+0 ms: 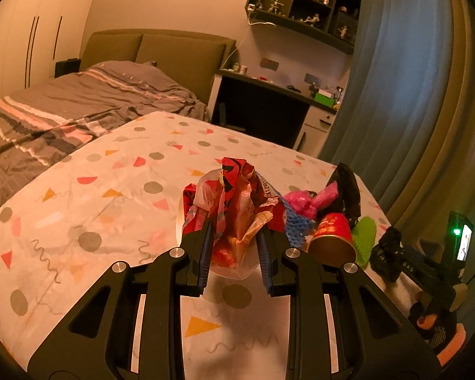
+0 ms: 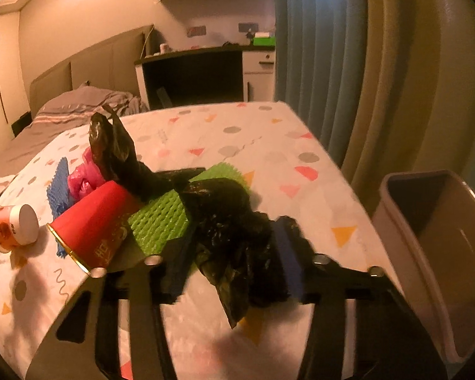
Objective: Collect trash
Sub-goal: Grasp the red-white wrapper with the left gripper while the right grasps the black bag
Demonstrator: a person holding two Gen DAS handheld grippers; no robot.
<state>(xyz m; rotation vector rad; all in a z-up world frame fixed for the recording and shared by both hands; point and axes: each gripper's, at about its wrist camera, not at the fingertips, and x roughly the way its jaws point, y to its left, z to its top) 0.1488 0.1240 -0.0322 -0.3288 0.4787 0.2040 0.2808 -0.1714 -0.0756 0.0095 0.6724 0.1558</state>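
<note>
Left hand-held gripper [image 1: 234, 250] clamps crumpled wrapper [image 1: 229, 202]: light, springy. Right hand-held gripper [image 2: 234, 266] pinches black bag [image 2: 237, 237]: limp, slippery; grab bunched middle.

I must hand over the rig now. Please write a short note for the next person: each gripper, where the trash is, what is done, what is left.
Left gripper: shut on a crumpled red wrapper, held above the table.
Right gripper: fingers around a black plastic bag; a firm hold cannot be confirmed.
On the table: red paper cup, green foam net, blue foam net, pink bag, second black bag, small tub.
Bin: right of the table; nothing visible inside.
Left: bin everything.
</note>
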